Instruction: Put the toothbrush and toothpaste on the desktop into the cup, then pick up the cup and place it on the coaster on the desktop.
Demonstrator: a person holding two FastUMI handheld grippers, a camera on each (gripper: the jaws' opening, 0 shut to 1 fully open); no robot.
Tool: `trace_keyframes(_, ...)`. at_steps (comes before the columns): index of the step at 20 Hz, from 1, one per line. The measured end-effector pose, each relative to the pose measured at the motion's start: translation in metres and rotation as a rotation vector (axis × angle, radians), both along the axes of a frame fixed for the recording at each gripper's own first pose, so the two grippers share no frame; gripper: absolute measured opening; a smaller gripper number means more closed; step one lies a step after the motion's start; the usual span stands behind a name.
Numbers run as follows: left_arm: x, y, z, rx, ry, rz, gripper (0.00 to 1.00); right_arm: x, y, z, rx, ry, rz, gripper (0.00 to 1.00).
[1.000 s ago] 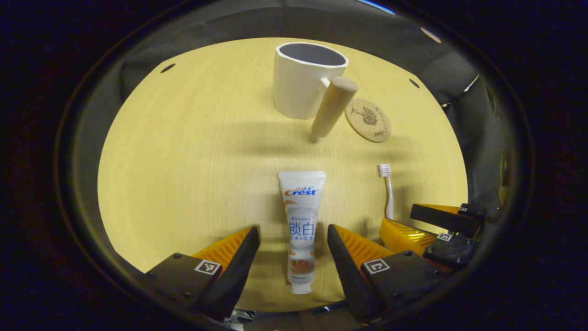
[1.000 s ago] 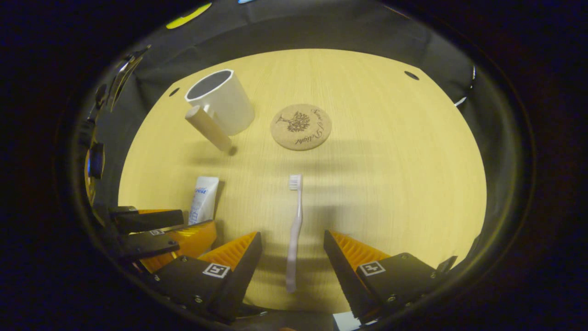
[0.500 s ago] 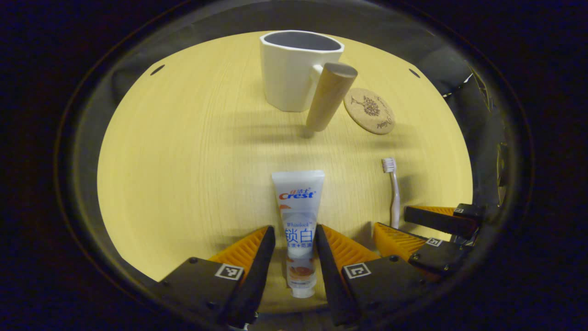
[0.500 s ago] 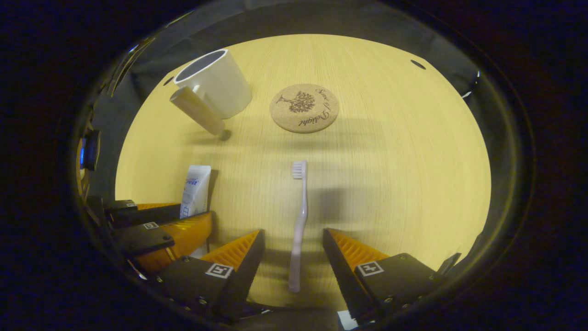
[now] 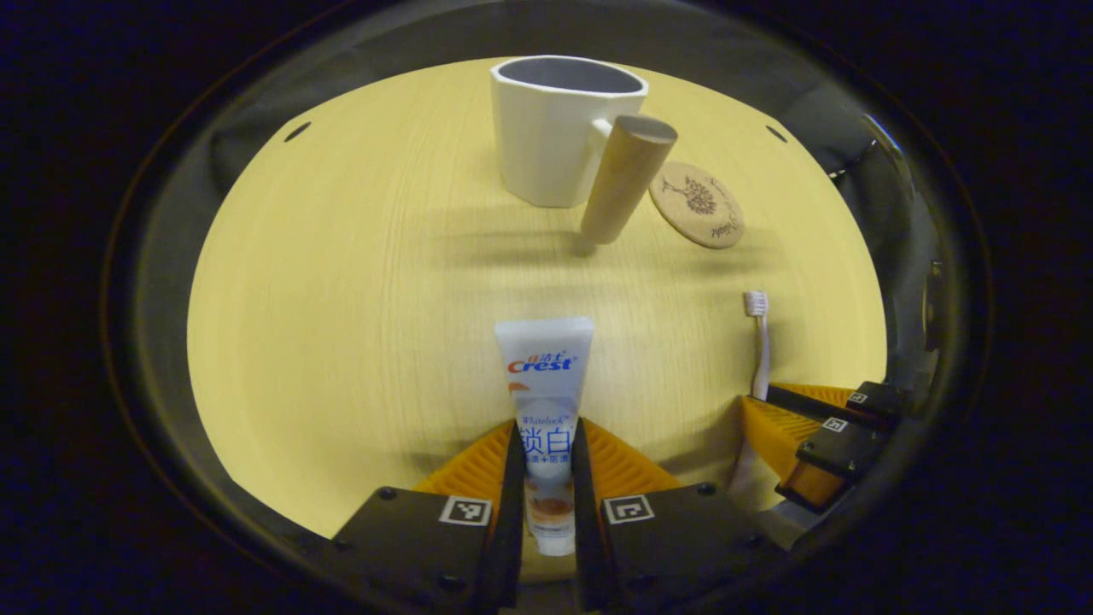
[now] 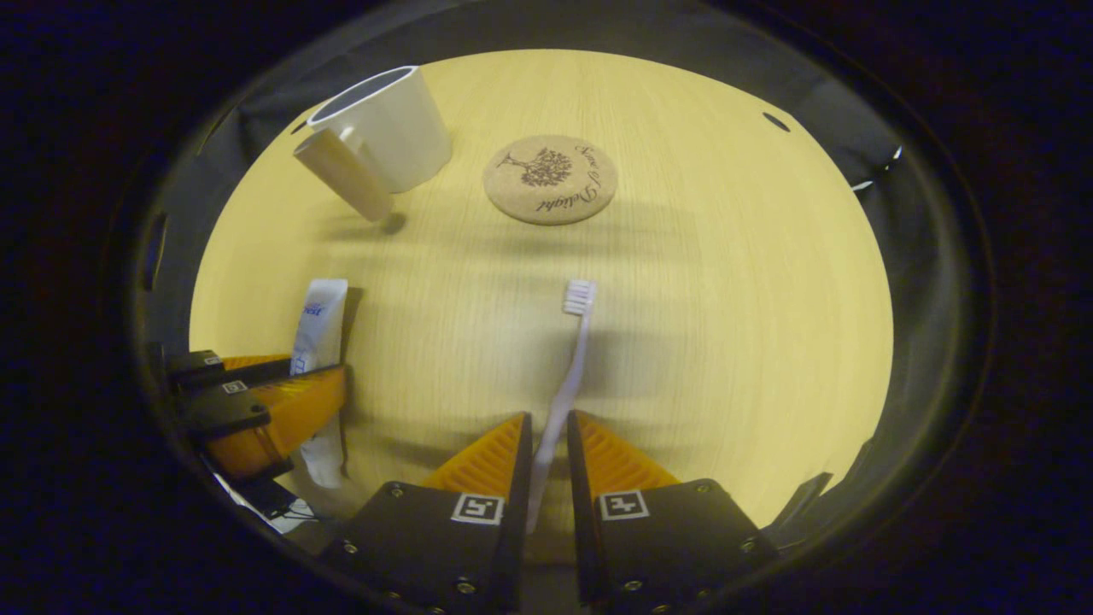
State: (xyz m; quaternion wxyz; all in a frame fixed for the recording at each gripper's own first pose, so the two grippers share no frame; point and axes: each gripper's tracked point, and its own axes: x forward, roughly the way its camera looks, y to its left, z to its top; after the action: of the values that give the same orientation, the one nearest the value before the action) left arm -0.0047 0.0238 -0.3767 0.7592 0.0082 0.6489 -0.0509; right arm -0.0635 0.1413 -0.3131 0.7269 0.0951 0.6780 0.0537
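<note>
With both fingers pressed against the tube's lower half, the left gripper (image 5: 546,444) is clamped on the toothpaste (image 5: 545,389). Tube is white with printed lettering, cap end at 6 o'clock between the fingers, flat crimped end pointing to 12, lying along the desktop (image 5: 341,299). Whether it is lifted off the wood, cannot tell.

Right gripper (image 6: 546,436) is clenched on the toothbrush (image 6: 570,359): pale slim handle pinched between the fingers, bristle head out toward 12 o'clock, tilted slightly to 1.

Outward in the left gripper view: cup (image 5: 551,128) at 12 o'clock, white, faceted, upright, grey inside, with a thick wooden peg handle (image 5: 626,175) sticking out toward the camera at 1. Coaster (image 5: 696,205) just beside the handle, round cork with a tree print, flat on the wood, apart from the cup. Other gripper at 4 o'clock with the brush head above it.

Right gripper view: cup at 11 o'clock, coaster at 12, toothpaste and other gripper at 8–9. Bare wood lies between each gripper and the cup.
</note>
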Motion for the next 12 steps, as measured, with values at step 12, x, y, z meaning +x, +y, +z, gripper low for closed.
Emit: trace_keyframes(12, 0.0018, 0.0018, 0.0048, -0.112, -0.082, 0.047, 0.22, -0.0013, -0.0013, -0.002, 0.023, -0.089, 0.054, 0.04)
